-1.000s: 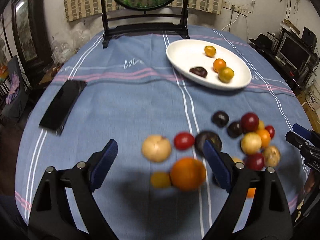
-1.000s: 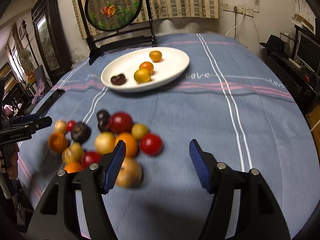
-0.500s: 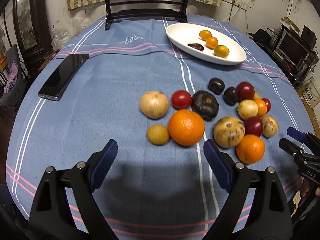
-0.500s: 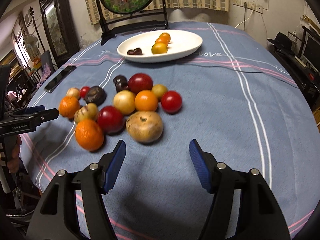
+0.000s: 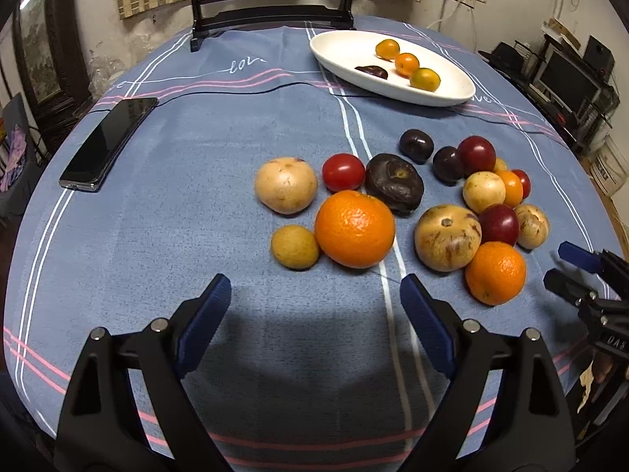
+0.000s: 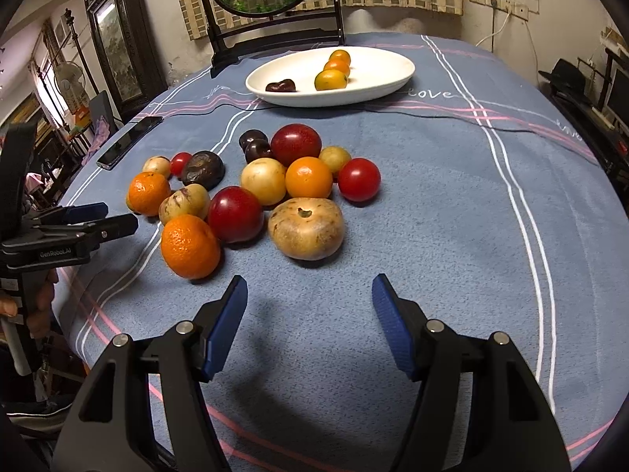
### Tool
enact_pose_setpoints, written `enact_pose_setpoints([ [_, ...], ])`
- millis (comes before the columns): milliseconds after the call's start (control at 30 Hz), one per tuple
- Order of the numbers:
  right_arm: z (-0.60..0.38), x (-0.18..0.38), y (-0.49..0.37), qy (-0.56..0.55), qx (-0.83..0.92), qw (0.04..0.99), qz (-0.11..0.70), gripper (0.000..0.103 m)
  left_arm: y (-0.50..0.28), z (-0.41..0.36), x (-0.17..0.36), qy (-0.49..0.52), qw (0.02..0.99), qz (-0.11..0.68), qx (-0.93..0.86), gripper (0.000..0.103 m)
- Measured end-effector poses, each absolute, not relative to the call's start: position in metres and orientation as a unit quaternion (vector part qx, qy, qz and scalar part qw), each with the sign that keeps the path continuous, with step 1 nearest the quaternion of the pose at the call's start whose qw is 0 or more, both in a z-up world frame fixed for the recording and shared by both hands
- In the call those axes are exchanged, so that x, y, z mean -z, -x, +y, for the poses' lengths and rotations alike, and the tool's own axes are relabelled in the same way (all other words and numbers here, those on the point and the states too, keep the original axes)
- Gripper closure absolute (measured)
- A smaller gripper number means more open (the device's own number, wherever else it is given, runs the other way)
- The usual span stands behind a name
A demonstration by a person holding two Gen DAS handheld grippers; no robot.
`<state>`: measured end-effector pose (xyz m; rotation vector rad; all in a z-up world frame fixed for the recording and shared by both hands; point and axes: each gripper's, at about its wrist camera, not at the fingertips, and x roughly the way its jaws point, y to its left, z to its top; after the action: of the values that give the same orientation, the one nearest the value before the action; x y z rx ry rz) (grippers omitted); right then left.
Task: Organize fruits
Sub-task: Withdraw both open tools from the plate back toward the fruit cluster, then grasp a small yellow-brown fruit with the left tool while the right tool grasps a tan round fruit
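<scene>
Several loose fruits lie in a cluster on the blue tablecloth. A big orange (image 5: 354, 229) sits just beyond my left gripper (image 5: 314, 289), which is open and empty. A large tan fruit (image 6: 306, 227) and a second orange (image 6: 190, 245) lie just ahead of my right gripper (image 6: 309, 289), also open and empty. The white oval plate (image 5: 342, 59) at the far side holds three small oranges (image 5: 407, 63) and a dark fruit (image 5: 371, 71). The right gripper's fingers (image 5: 578, 257) show at the right edge of the left wrist view; the left gripper's fingers (image 6: 104, 226) show at the left edge of the right wrist view.
A black phone (image 5: 110, 142) lies on the cloth at the left. A round ornament on a dark stand (image 6: 275, 11) rises behind the plate. The round table's edge curves close on both sides, with furniture and a person's hand (image 6: 37, 310) beyond it.
Both grippers pulled back toward the near edge of the table and sank a little. The fruit cluster now lies ahead of the fingers instead of between them. Neither opening has changed.
</scene>
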<state>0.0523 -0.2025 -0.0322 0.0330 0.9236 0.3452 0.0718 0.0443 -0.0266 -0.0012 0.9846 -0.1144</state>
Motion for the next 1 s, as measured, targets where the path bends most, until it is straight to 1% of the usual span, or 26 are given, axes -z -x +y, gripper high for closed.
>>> enact_pose_setpoints([
  [233, -0.203, 0.032, -0.053, -0.016, -0.164, 0.881, 0.443, 0.037, -0.080, 0.062, 0.036, -0.009, 0.877, 0.479, 0.040, 0.015],
  [300, -0.202, 0.032, -0.054, -0.015, -0.167, 0.880, 0.444, 0.037, -0.085, 0.066, 0.038, -0.008, 0.876, 0.481, 0.046, 0.020],
  [333, -0.202, 0.031, -0.054, -0.015, -0.167, 0.881, 0.443, 0.037, -0.088, 0.068, 0.040, -0.006, 0.874, 0.483, 0.048, 0.027],
  [433, -0.202, 0.031, -0.055, -0.014, -0.166, 0.881, 0.442, 0.037, -0.093, 0.070, 0.041, -0.014, 0.876, 0.479, 0.049, 0.035],
  [600, -0.201, 0.034, -0.058, -0.014, -0.161, 0.880, 0.447, 0.037, -0.103, 0.061, 0.042, -0.031, 0.879, 0.472, 0.053, 0.039],
  [700, -0.199, 0.035, -0.060, -0.011, -0.159, 0.878, 0.451, 0.037, -0.107, 0.056, 0.041, -0.029, 0.882, 0.468, 0.058, 0.046],
  [733, -0.199, 0.035, -0.060, -0.011, -0.159, 0.878, 0.451, 0.037, -0.108, 0.055, 0.040, -0.028, 0.883, 0.466, 0.060, 0.051],
  [767, -0.198, 0.035, -0.062, -0.010, -0.157, 0.878, 0.451, 0.037, -0.108, 0.054, 0.040, -0.028, 0.884, 0.463, 0.062, 0.062],
  [833, -0.196, 0.034, -0.066, -0.005, -0.151, 0.878, 0.453, 0.037, -0.107, 0.052, 0.039, -0.024, 0.884, 0.461, 0.074, 0.075],
  [1000, -0.190, 0.035, -0.087, 0.005, -0.130, 0.876, 0.464, 0.037, -0.108, 0.049, 0.039, -0.031, 0.881, 0.467, 0.072, 0.075],
])
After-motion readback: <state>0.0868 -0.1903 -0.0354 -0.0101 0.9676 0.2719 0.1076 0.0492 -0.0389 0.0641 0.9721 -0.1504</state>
